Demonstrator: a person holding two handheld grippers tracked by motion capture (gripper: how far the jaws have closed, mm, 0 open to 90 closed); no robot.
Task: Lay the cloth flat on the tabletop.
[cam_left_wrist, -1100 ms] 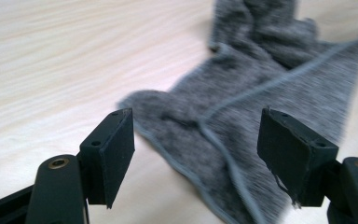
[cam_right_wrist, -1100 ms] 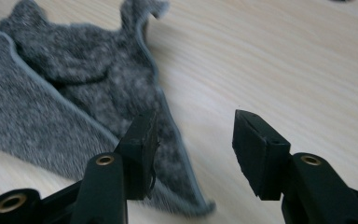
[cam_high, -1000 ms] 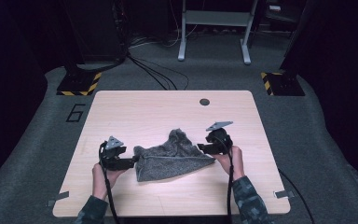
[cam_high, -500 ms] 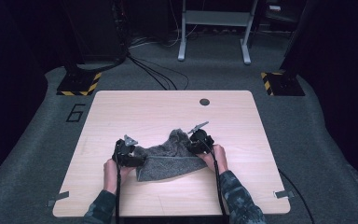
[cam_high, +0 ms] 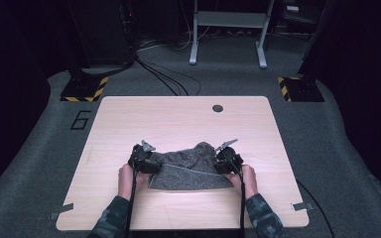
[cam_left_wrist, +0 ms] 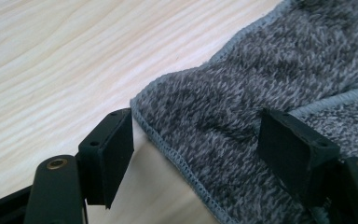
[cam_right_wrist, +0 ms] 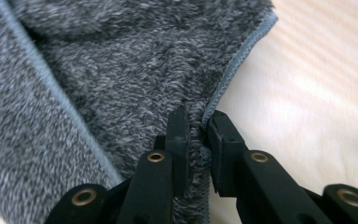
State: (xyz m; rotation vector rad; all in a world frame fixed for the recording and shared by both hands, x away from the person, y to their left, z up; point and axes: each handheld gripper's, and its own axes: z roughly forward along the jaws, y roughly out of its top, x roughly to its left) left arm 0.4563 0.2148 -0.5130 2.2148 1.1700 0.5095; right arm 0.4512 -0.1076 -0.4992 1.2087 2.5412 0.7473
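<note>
A grey, fleecy towel (cam_high: pixel 191 168) with stitched hems is bunched on the table (cam_high: pixel 178 119). Its edge is pinched by the right gripper (cam_right_wrist: pixel 198 133), whose jaws have just been closing; the left gripper (cam_left_wrist: pixel 196 140) is spread over a corner.

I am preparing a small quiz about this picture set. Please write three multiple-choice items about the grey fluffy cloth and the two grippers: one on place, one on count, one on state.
1. Where on the light wooden table does the grey fluffy cloth lie?
A. near edge, middle
B. far left corner
C. beside the round hole

2. How many round holes has the tabletop?
A. three
B. one
C. none

3. How stands the right gripper?
A. wide open above the cloth
B. resting on bare wood
C. pinching the cloth's hem

Key: 1 A, the cloth lies between both hands; 2 B, one dark hole; 3 C, the jaws have just been closing on the stitched edge.
</note>
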